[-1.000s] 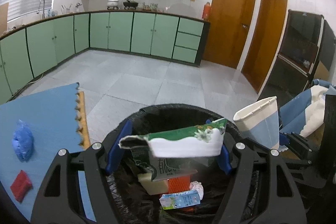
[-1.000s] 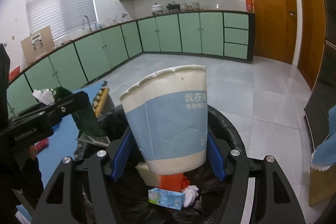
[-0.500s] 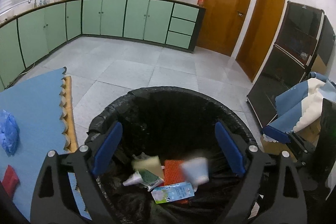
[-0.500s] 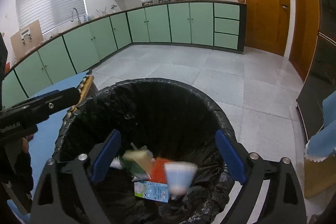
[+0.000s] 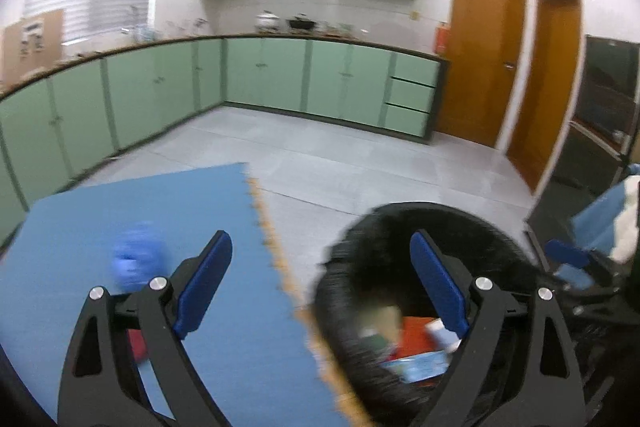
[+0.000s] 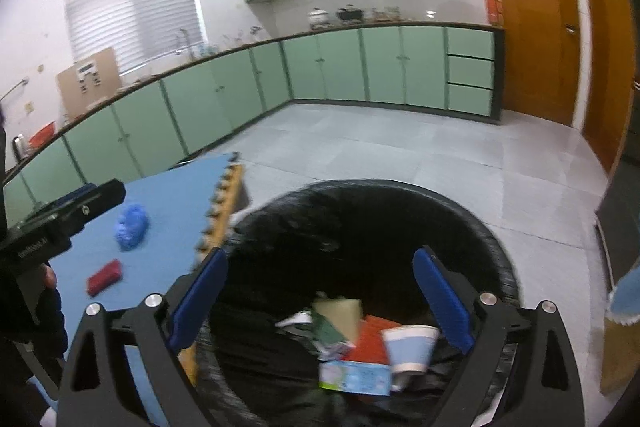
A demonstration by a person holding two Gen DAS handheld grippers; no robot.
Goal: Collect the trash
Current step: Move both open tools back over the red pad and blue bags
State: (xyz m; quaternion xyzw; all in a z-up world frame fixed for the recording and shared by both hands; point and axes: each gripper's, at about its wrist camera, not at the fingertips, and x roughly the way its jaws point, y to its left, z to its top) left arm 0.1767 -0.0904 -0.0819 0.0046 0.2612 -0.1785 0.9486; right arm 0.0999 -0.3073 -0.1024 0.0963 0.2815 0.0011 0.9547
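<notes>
A bin with a black bag (image 6: 380,183) stands on the floor beside a blue foam mat (image 6: 168,195). In the bin lie a blue and white paper cup (image 6: 410,347), a torn green carton (image 6: 329,334), a small milk box (image 6: 354,377), a yellow sponge (image 6: 340,315) and something orange. My right gripper (image 6: 320,301) hangs over the bin with its jaws opening, nothing between them. My left gripper (image 5: 320,287) is open and empty, straddling the mat's edge and the bin's rim (image 5: 420,207). On the mat lie a crumpled blue piece (image 6: 132,223) and a red piece (image 6: 105,277).
Green cabinets (image 6: 340,67) line the far walls and two wooden doors (image 6: 532,27) stand at the right. A dark glass cabinet (image 5: 600,131) and a blue and white cloth (image 5: 624,223) are right of the bin. Grey tiled floor lies beyond it.
Both grippers opened; the green carton and the paper cup dropped into the bin. The left gripper then swung left, toward the mat.
</notes>
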